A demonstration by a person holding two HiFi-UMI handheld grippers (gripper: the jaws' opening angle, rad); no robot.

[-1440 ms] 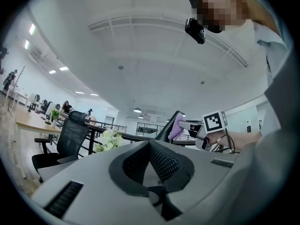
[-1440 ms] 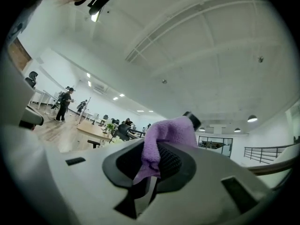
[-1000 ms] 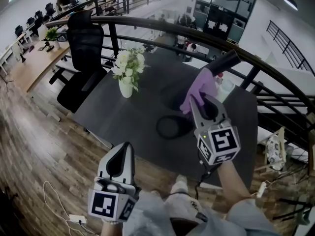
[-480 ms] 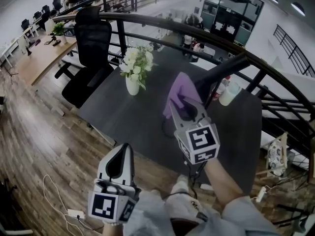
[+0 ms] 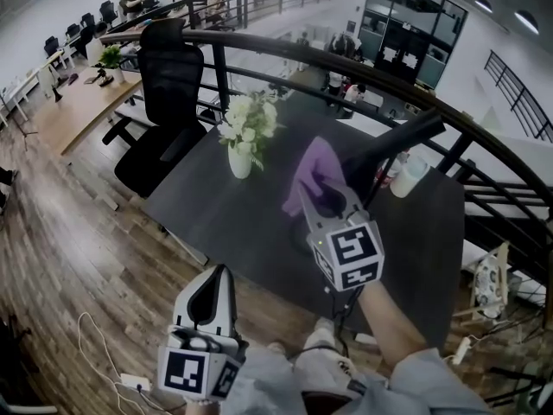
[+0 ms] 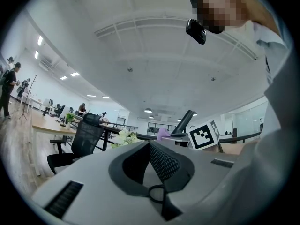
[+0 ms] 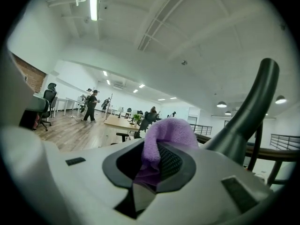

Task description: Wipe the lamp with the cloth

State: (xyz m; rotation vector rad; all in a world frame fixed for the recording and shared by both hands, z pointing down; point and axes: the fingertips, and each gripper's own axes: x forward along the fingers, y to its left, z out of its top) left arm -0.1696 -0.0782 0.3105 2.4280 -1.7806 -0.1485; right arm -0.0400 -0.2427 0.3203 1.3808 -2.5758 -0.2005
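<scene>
While above the tabletop (image 5: 207, 206), pinches purple cloth (image 5: 313, 167) in right gripper (image 5: 322, 194) jaws beside the black lamp (image 5: 393, 145); holds left gripper (image 5: 219, 273) low, jaws together, empty

An open-plan office: a black mesh office chair (image 5: 173, 72), long wooden desks (image 5: 65, 119) with people seated, glass-walled rooms (image 5: 406, 24), strip ceiling lights (image 7: 93, 1).

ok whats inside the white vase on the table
White flowers with green leaves rise from the vase; stems and any water inside are hidden by its wall.
</scene>
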